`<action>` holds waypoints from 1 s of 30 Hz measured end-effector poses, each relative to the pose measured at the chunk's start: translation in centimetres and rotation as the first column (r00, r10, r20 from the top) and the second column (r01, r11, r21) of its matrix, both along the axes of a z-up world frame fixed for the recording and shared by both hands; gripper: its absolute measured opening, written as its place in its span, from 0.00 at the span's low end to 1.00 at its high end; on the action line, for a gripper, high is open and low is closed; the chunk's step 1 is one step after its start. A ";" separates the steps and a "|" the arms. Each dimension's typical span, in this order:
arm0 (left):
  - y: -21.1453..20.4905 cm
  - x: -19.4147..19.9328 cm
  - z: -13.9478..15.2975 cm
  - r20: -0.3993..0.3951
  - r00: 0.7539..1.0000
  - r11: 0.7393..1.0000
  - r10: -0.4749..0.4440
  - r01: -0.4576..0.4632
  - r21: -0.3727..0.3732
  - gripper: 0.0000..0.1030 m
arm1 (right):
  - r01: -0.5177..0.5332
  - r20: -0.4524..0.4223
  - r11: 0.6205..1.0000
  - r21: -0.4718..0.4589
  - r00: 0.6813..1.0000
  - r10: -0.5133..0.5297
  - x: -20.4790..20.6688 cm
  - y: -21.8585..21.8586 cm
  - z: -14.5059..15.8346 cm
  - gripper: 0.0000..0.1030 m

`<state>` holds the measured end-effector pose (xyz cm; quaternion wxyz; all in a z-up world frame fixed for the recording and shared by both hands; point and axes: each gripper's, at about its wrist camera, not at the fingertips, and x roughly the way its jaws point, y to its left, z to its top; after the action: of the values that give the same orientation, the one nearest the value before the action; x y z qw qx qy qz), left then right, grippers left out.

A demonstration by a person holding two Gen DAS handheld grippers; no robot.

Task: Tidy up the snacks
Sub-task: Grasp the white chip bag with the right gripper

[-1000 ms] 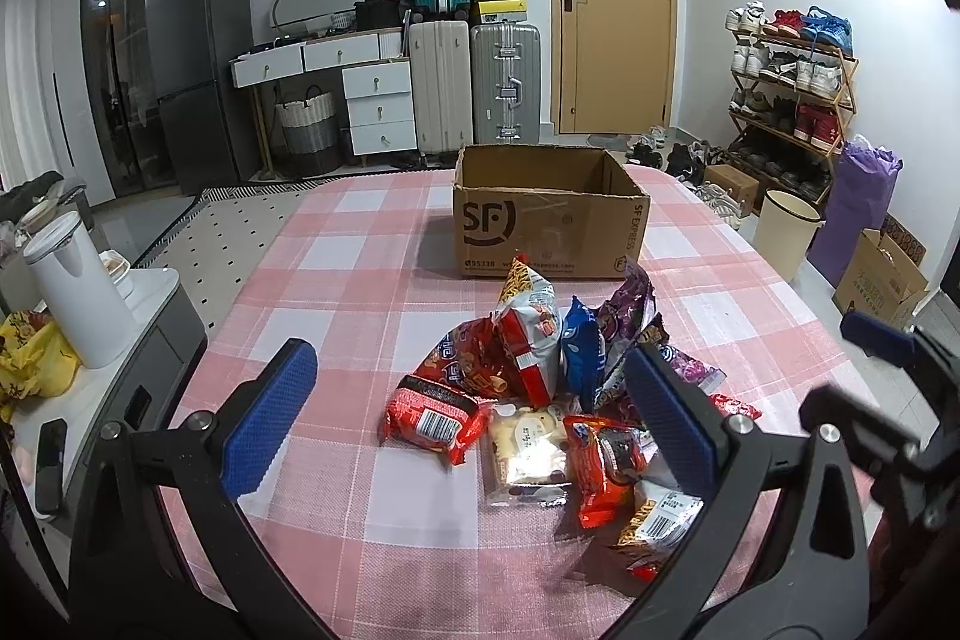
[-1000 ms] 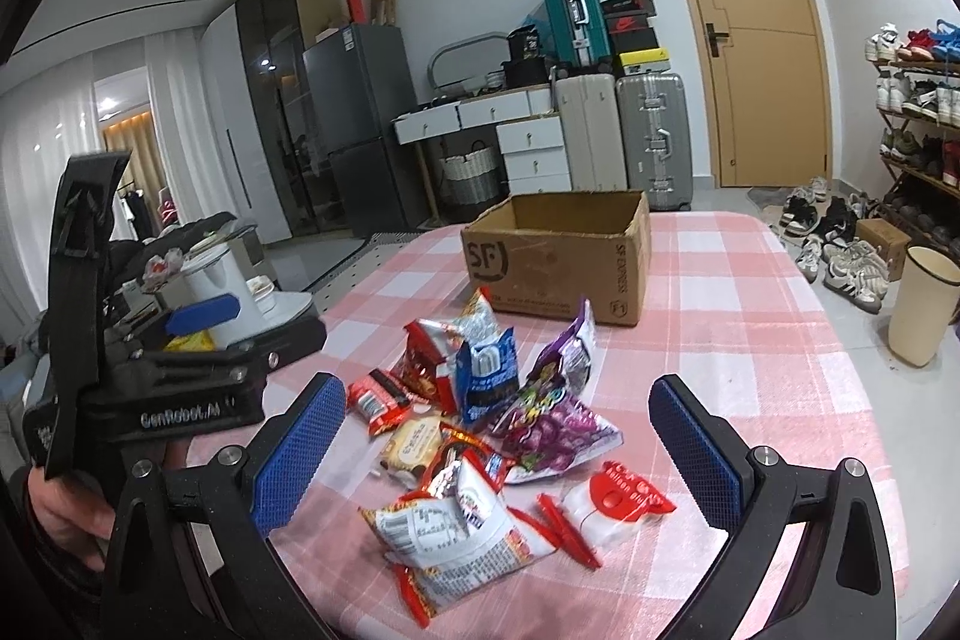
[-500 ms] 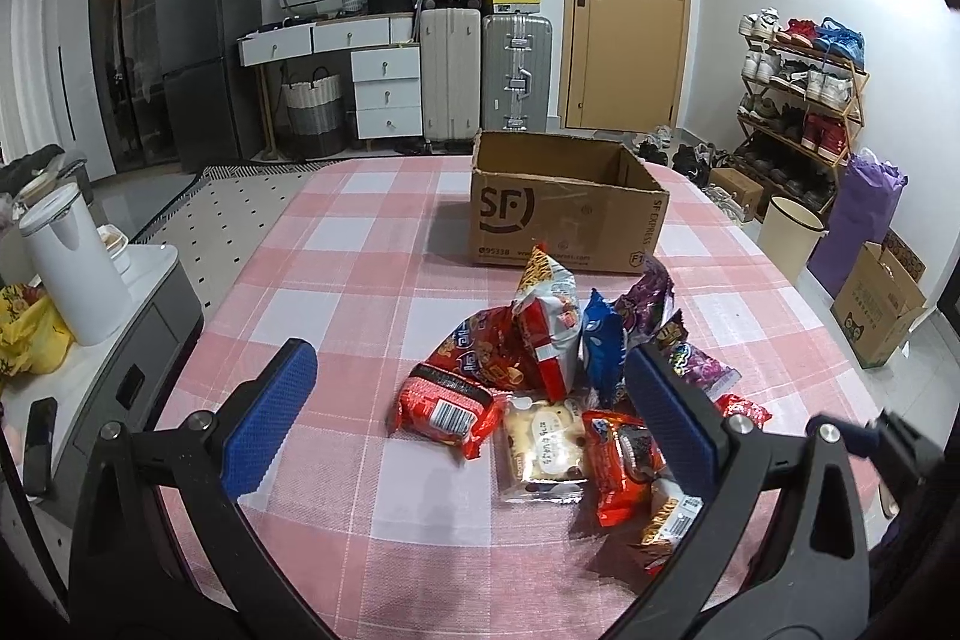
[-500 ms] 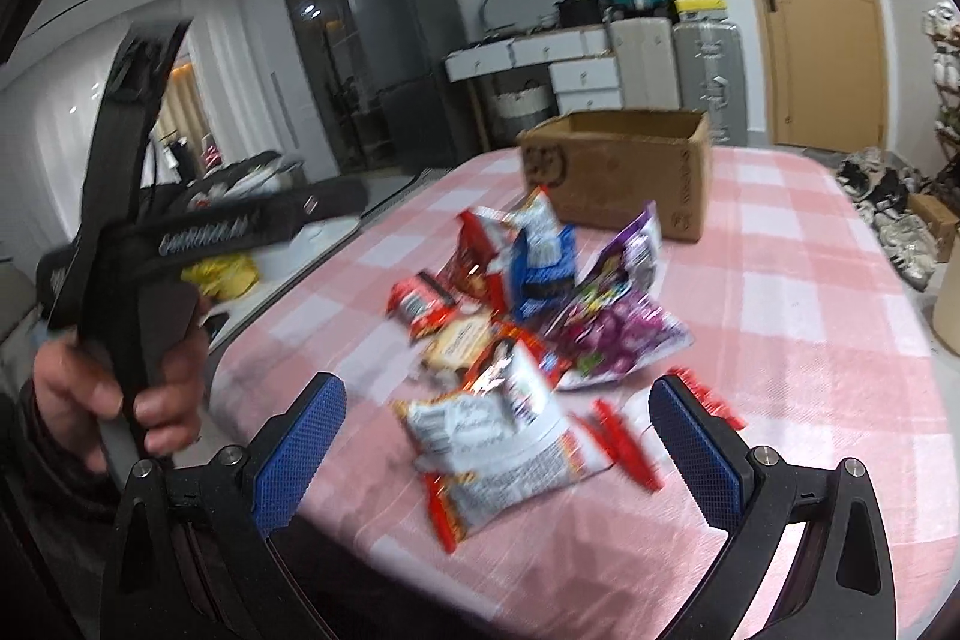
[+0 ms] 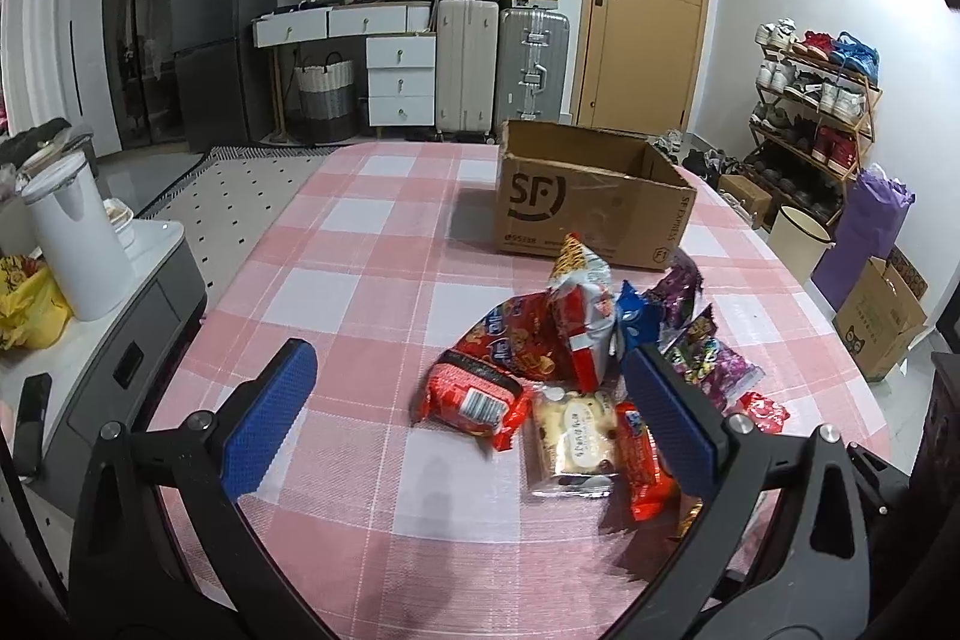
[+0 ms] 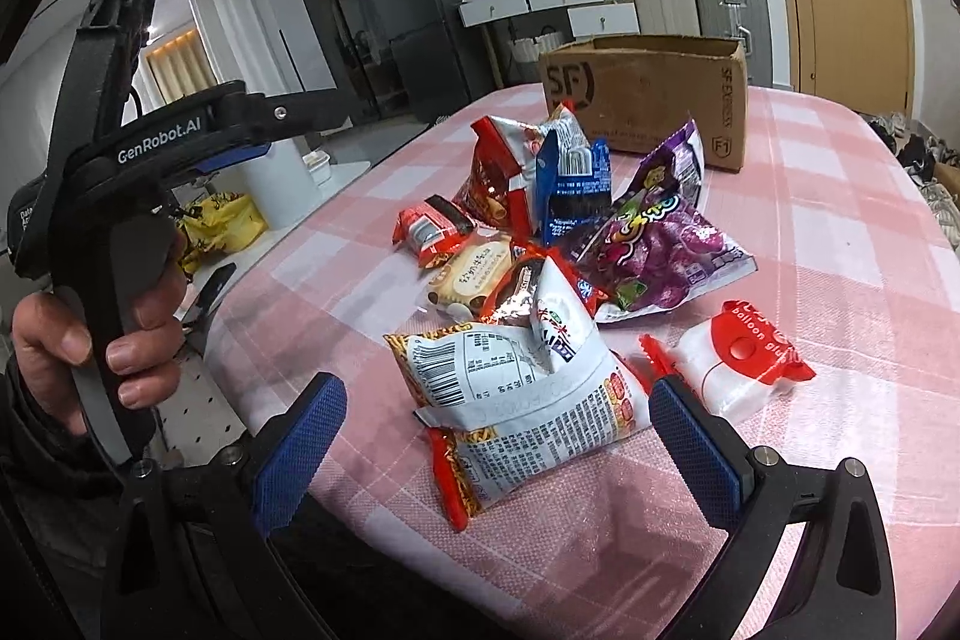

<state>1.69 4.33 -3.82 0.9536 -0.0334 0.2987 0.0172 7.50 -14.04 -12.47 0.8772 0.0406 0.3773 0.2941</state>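
Note:
A heap of snack packets lies on the pink checked tablecloth, in front of an open SF cardboard box. My left gripper is open and empty, low over the table, with a red packet between its fingers further ahead. In the right wrist view the heap and the box show again. My right gripper is open, its fingers either side of a white noodle-snack bag at the near table edge. The hand-held left gripper shows at the left.
A purple candy bag and a red-and-white packet lie right of the heap. A side counter with a white kettle stands left of the table. Suitcases, drawers and a shoe rack stand behind.
Both grippers have dropped lower and closer to the heap. The right gripper has swung to the near edge, and the white bag now sits between its fingers. The left gripper has shifted left.

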 end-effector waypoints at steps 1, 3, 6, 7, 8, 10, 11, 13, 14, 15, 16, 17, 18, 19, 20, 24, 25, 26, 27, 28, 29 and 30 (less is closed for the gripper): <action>0.3 0.2 -0.2 -0.006 1.000 1.000 0.002 -0.002 -0.005 0.99 | 0.001 -0.004 1.000 -0.004 1.000 -0.001 0.3 0.1 -0.2 1.00; 0.7 0.3 -0.6 -0.013 1.000 1.000 0.005 -0.005 -0.013 0.99 | 0.002 -0.012 1.000 -0.012 1.000 -0.003 0.7 0.3 -0.5 1.00; 1.5 0.4 -0.9 -0.007 1.000 0.999 0.014 -0.014 -0.039 0.99 | -0.004 -0.014 0.999 -0.040 1.000 0.004 1.3 0.9 -0.8 1.00; 1.8 0.4 -0.9 -0.003 1.000 0.999 0.010 -0.010 -0.053 0.99 | -0.005 -0.016 0.999 -0.047 1.000 0.004 1.6 1.1 -1.0 1.00; 2.1 0.4 -0.9 -0.002 1.000 0.998 0.009 -0.009 -0.063 0.99 | -0.008 -0.022 0.999 -0.050 1.000 0.007 1.9 1.2 -1.2 1.00; 2.5 0.5 -1.0 -0.002 1.000 0.997 0.012 -0.012 -0.073 0.99 | -0.011 -0.025 0.998 -0.055 1.000 0.009 2.2 1.5 -1.4 1.00; 2.6 0.6 -1.1 -0.003 1.000 0.997 0.014 -0.014 -0.076 0.99 | -0.012 -0.023 0.998 -0.057 1.000 0.011 2.3 1.6 -1.5 1.00; 2.8 0.7 -1.2 -0.012 1.000 0.997 0.018 -0.019 -0.078 0.99 | -0.014 -0.028 0.998 -0.056 1.000 0.013 2.5 1.6 -1.6 0.98; 2.9 0.8 -1.3 -0.016 1.000 0.997 0.019 -0.020 -0.079 0.99 | -0.012 -0.035 0.999 -0.051 0.999 0.011 2.8 1.6 -1.8 0.96; 2.9 0.9 -1.4 -0.021 1.000 0.996 0.020 -0.022 -0.081 0.99 | -0.010 -0.040 0.999 -0.041 0.999 0.009 2.9 1.4 -1.8 0.95; 3.0 1.0 -1.6 -0.026 0.999 0.996 0.020 -0.022 -0.084 0.99 | -0.010 -0.043 1.000 -0.029 0.999 0.008 2.9 1.3 -1.8 0.92; 3.1 1.1 -1.7 -0.033 0.999 0.996 0.021 -0.023 -0.090 0.99 | -0.010 -0.045 1.000 -0.020 0.999 0.010 2.9 1.1 -1.8 0.89; 3.1 1.1 -1.8 -0.037 0.999 0.995 0.019 -0.023 -0.095 0.99 | -0.014 -0.042 1.000 -0.020 0.999 0.013 3.0 1.1 -1.8 0.85; 3.2 1.1 -1.8 -0.039 0.999 0.995 0.018 -0.022 -0.098 0.99 | -0.022 -0.044 1.000 -0.011 0.999 0.022 3.0 0.9 -1.7 0.79; 3.3 1.1 -1.8 -0.038 0.999 0.995 0.020 -0.023 -0.096 0.99 | -0.032 -0.049 0.999 0.003 0.998 0.032 3.0 0.9 -1.7 0.74; 3.5 0.9 -1.6 -0.033 0.999 0.995 0.028 -0.031 -0.096 0.99 | -0.049 -0.053 0.998 0.035 0.997 0.051 3.0 0.5 -1.6 0.61; 3.6 0.8 -1.6 -0.033 0.999 0.995 0.030 -0.033 -0.096 0.99 | -0.048 -0.054 0.998 0.041 0.997 0.050 2.9 0.2 -1.6 0.60; 3.7 0.7 -1.5 -0.033 0.999 0.995 0.033 -0.036 -0.096 0.99 | -0.047 -0.056 0.998 0.049 0.997 0.050 3.0 0.1 -1.6 0.60; 3.8 0.7 -1.5 -0.033 0.999 0.995 0.035 -0.038 -0.096 0.99 | -0.048 -0.057 0.997 0.053 0.997 0.051 2.9 0.0 -1.6 0.59; 3.9 0.7 -1.5 -0.033 0.999 0.994 0.036 -0.039 -0.097 0.99 | -0.048 -0.056 0.997 0.055 0.997 0.051 2.8 0.0 -1.6 0.59; 3.9 0.6 -1.5 -0.033 0.999 0.995 0.038 -0.041 -0.096 0.99 | -0.048 -0.056 0.997 0.057 0.997 0.051 2.7 -0.1 -1.5 0.59; 4.0 0.6 -1.4 -0.033 0.999 0.994 0.041 -0.044 -0.096 0.99 | -0.049 -0.054 0.997 0.061 0.997 0.052 2.7 -0.1 -1.4 0.58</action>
<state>2.25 8.33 -5.22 0.9456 -0.0855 0.3130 0.0237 10.20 -14.11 -13.84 0.8570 0.0653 0.3935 0.3262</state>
